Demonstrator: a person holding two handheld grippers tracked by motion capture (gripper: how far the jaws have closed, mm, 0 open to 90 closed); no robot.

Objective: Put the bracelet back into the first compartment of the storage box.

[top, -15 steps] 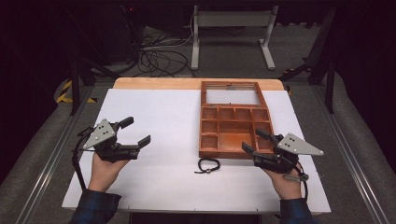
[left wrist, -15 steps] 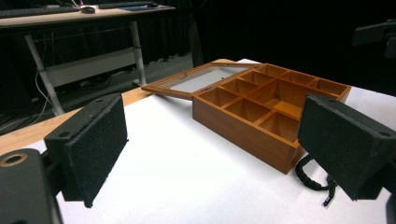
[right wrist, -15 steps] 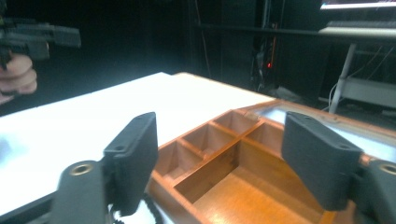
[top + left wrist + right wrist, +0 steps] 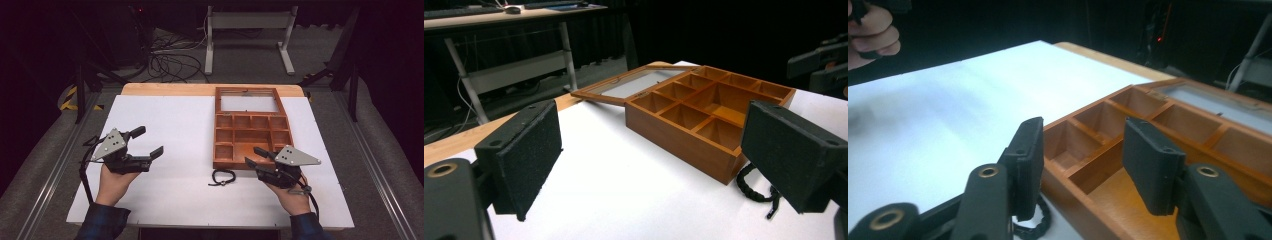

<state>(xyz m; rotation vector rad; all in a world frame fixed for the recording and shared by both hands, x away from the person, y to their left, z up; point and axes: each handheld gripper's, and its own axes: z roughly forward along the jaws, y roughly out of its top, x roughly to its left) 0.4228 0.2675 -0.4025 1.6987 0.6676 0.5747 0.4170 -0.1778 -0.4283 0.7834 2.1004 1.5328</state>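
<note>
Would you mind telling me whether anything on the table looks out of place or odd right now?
Only one thing: a black braided cord lies loose on the white tabletop just in front of the wooden compartment box, outside its compartments, which look empty as far as they show. The box's glazed lid is folded open flat behind it. Nothing looks spilled or damaged.

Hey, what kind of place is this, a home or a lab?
Probably a lab or recording studio: black curtained surroundings, loose cables on the floor, and a white-covered table holding just a wooden compartment box and a black cord loop.

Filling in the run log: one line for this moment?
left hand-held gripper: open, empty | right hand-held gripper: open, at wooden box | black cord: on table
</note>
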